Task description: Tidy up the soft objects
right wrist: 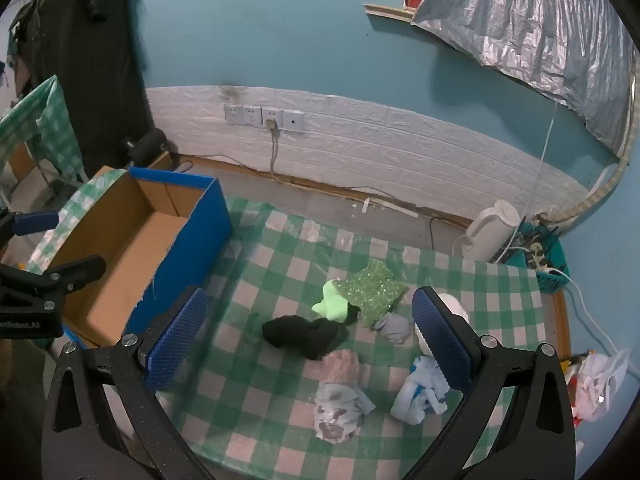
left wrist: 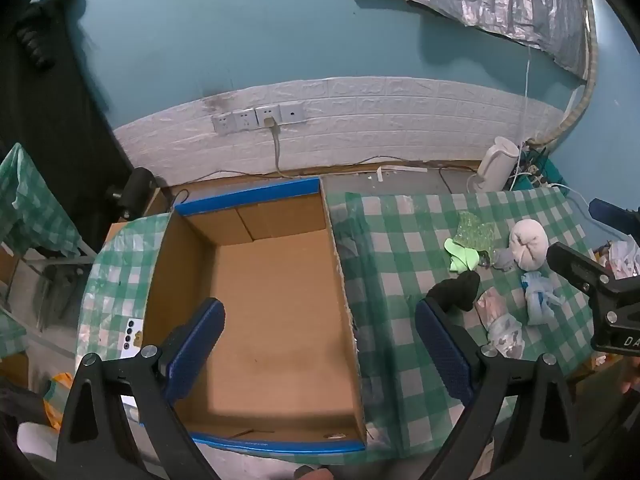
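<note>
An empty cardboard box with blue edges stands on the checked table; it also shows at the left in the right wrist view. Soft objects lie to its right: a black sock, a light green cloth, a sequined green piece, a grey cloth, a pink-white ball, a patterned cloth and a blue-white cloth. My left gripper is open and empty above the box. My right gripper is open and empty above the black sock.
A green checked tablecloth covers the table. A white kettle and a teal basket with cables stand at the back right. Wall sockets sit behind. A plastic bag lies off the right edge.
</note>
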